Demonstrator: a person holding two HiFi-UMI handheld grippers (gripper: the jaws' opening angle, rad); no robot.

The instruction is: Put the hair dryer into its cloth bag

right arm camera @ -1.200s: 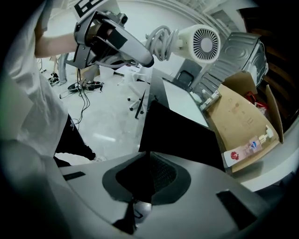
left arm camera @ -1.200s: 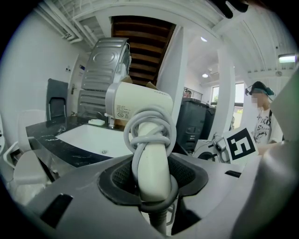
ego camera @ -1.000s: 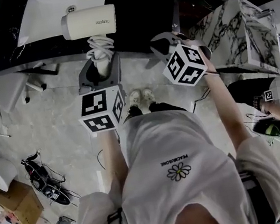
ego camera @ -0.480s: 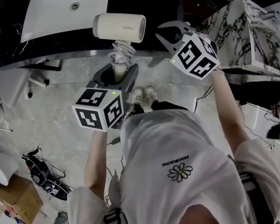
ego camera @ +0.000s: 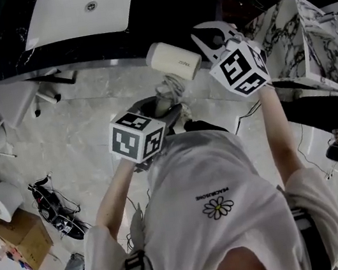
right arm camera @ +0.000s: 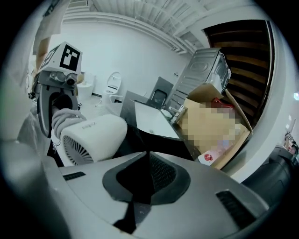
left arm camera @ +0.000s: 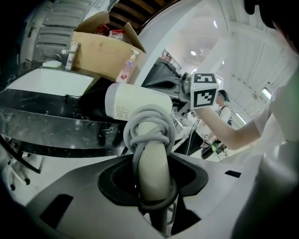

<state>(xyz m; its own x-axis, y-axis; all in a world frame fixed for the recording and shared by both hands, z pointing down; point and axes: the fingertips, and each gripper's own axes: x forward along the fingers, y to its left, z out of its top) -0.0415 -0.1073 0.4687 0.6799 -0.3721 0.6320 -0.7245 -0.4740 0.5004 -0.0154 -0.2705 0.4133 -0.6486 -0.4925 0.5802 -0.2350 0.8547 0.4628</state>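
A cream hair dryer [ego camera: 174, 61] with its cord coiled round the handle [left arm camera: 152, 163] is held up in the air. My left gripper [ego camera: 162, 103] is shut on that handle, with the barrel [left arm camera: 140, 103] lying crosswise above the jaws. My right gripper [ego camera: 206, 34] hovers just right of the dryer's barrel with its jaws closed together. In the right gripper view the dryer's rear grille [right arm camera: 93, 135] sits close to the left of my right gripper [right arm camera: 147, 172]. I cannot make out a cloth bag in any view.
A black counter with a white sink [ego camera: 82, 10] lies ahead. A marble-patterned block [ego camera: 299, 30] stands at the right. An open cardboard box [left arm camera: 100, 46] sits on the counter. Another box [ego camera: 19, 238] and tangled cables [ego camera: 54, 216] lie on the floor at the left.
My left gripper has carried the dryer rightward and lower, away from the sink, tilting it toward the right gripper. The right gripper has drifted slightly right and up.
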